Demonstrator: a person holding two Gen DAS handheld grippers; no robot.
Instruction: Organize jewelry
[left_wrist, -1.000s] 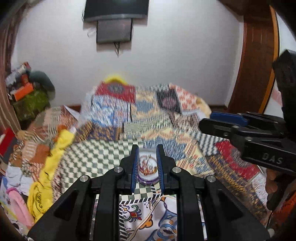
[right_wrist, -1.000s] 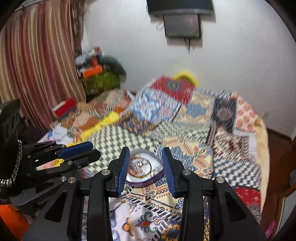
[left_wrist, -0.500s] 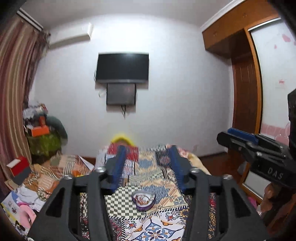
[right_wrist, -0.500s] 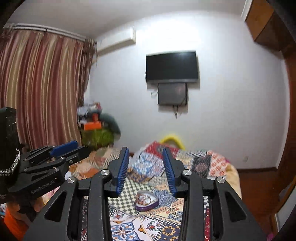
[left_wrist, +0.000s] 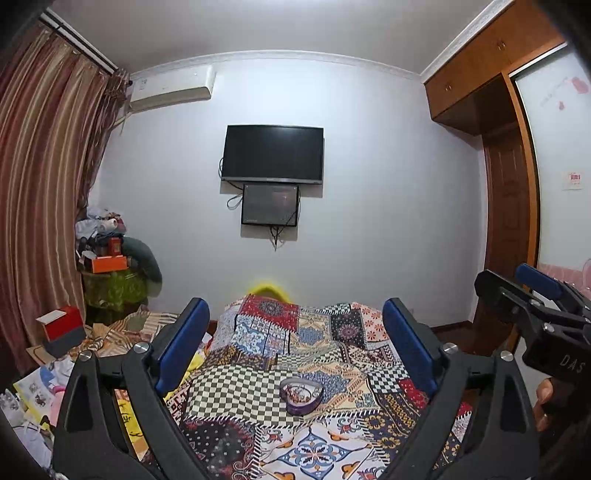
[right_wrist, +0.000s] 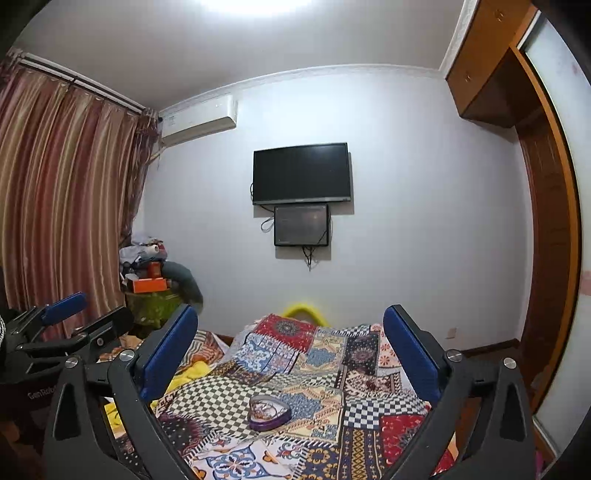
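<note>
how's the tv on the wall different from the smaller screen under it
The tv is wider and larger; the smaller screen beneath it is clearly more compact. The tv's face is plain black, while the smaller screen looks greyer, with faint reflections. Cables dangle around the smaller screen; none show over the tv's own face. Both are dark, rectangular, switched off by the look of it, and mounted flat on the same white wall.

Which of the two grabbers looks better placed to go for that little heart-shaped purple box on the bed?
Neither much. Both the left gripper and the right gripper are wide open and empty, with the purple box roughly centred between each one's fingers. Right perhaps slightly: the box sits a touch left of its centre.
</note>
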